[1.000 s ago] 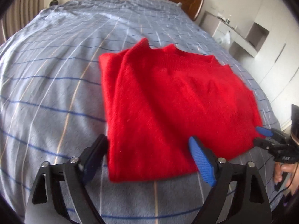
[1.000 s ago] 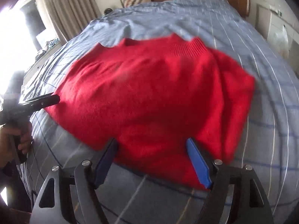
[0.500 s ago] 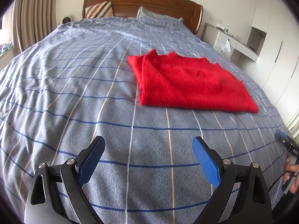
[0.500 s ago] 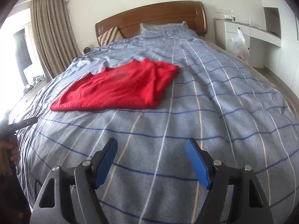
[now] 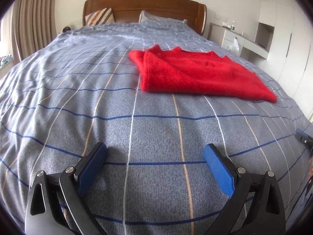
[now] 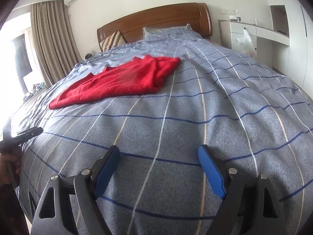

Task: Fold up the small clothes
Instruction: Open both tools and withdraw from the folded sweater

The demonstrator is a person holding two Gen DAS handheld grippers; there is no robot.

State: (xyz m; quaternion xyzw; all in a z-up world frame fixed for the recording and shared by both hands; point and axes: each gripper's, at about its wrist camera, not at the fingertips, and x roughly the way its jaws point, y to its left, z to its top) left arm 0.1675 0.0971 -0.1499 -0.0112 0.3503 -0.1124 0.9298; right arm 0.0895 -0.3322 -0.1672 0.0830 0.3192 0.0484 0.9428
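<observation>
The left gripper [image 5: 155,152] hung over the bed cover w/ its jaws wide apart & opening more. Nothing was between its blue pads [image 5: 218,169], only bare blue checked cover [image 5: 78,90]. The right gripper [image 6: 158,154] was the same: jaws apart & opening, nothing between them, just cover below.

In the left view the red sweater [image 5: 195,74] lay folded flat on the bed at about 1 o'clock from the gripper, well apart from it. Its neck edge pointed to the far side. In the right view the red sweater [image 6: 121,80] sat at about 11 o'clock, also well apart from the pads.

At 3 o'clock in the left view the tip of the right gripper poked in at the edge. At 9 o'clock in the right view the left gripper's tip showed, w/ a hand [image 6: 8,164] on it.

Farther out, at 12 o'clock, was a brown wood headboard [image 5: 144,4] w/ a striped pillow [image 5: 99,16] & a pale pillow. Curtains [image 6: 52,39] hung at 10 o'clock, white cupboards [image 5: 281,39] at 2 o'clock
</observation>
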